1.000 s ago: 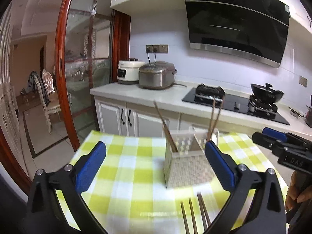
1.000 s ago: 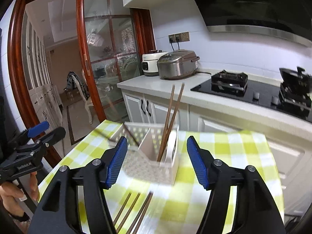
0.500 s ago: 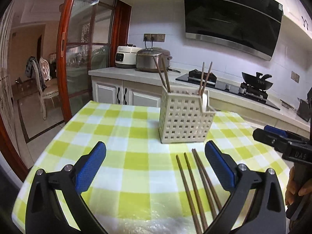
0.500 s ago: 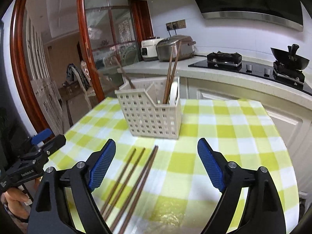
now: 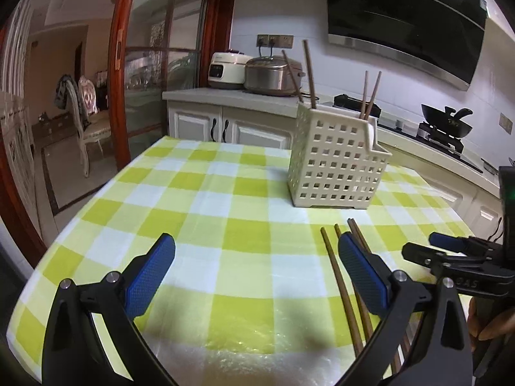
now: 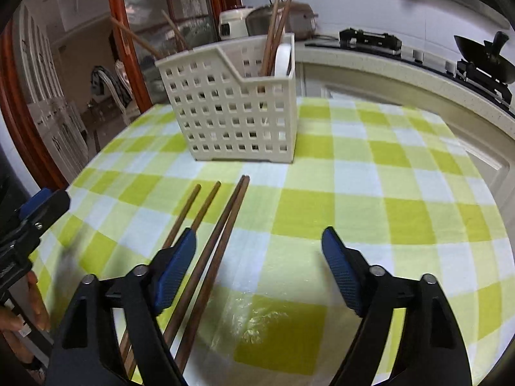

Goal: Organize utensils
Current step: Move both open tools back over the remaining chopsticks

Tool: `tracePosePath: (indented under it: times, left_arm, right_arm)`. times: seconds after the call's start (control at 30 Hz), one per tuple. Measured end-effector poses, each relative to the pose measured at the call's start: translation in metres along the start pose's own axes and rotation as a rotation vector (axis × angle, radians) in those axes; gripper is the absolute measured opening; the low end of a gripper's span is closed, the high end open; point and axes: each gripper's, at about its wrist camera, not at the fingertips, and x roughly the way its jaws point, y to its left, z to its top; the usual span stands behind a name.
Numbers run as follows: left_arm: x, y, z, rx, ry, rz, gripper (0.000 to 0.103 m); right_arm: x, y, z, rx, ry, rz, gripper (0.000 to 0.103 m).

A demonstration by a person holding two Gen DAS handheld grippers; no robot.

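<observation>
A cream perforated utensil basket (image 5: 334, 167) (image 6: 238, 112) stands on the green-checked tablecloth (image 5: 193, 209), with brown chopsticks (image 5: 307, 74) (image 6: 276, 25) upright in it. Several loose chopsticks lie in front of it: a lighter pair (image 6: 199, 206) and a dark pair (image 6: 231, 212). My right gripper (image 6: 257, 238) hovers low over them, its jaws closing but wide apart. The dark pair runs beneath the gap, close to the left finger, untouched by the pads. My left gripper (image 5: 257, 247) is open over bare cloth, with the loose chopsticks (image 5: 331, 257) passing under its right finger.
Behind the table runs a kitchen counter with two rice cookers (image 5: 273, 70) and a hob with a wok (image 5: 447, 122). A red-framed glass door (image 5: 119, 64) and a chair (image 5: 87, 119) are at the left. The table's rounded edge is near on both sides.
Both grippers have come down towards the table, and the basket and loose chopsticks now look nearer. The right jaws widened, then narrowed a little. The left jaws kept their width.
</observation>
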Motion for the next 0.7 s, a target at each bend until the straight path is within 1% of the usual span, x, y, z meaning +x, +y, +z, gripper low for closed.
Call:
tracePosePath:
  times: [0.03,0.07,0.13,0.23,0.3,0.37,0.43,0.7]
  left_arm:
    - [0.000,0.001,-0.001,-0.001,-0.001,0.002,0.098]
    - [0.000,0.001,-0.001,0.003,-0.007,0.006,0.098]
    - [-0.002,0.001,-0.001,0.016,-0.020,0.013,0.098]
    - [-0.006,0.000,-0.001,0.032,-0.038,0.019,0.098]
    - [-0.008,0.002,-0.001,0.033,-0.044,0.018,0.098]
    - [-0.008,0.004,0.000,0.031,-0.046,0.019,0.098]
    - [-0.008,0.007,-0.001,0.026,-0.043,0.019,0.098]
    - [-0.005,0.011,-0.004,0.012,-0.034,0.011,0.098]
  right_arm:
    - [0.004,0.001,0.000,0.000,0.011,-0.001,0.064]
    - [0.008,0.003,0.001,-0.004,0.025,-0.003,0.060]
    - [0.016,0.008,0.002,-0.015,0.053,-0.012,0.043]
    - [0.028,0.014,0.005,-0.015,0.087,-0.010,0.031]
    - [0.033,0.018,0.007,-0.018,0.101,-0.004,0.028]
    - [0.036,0.022,0.008,-0.026,0.105,-0.005,0.028]
    - [0.039,0.026,0.010,-0.038,0.111,-0.020,0.026]
    - [0.052,0.030,0.012,-0.044,0.154,-0.053,0.025]
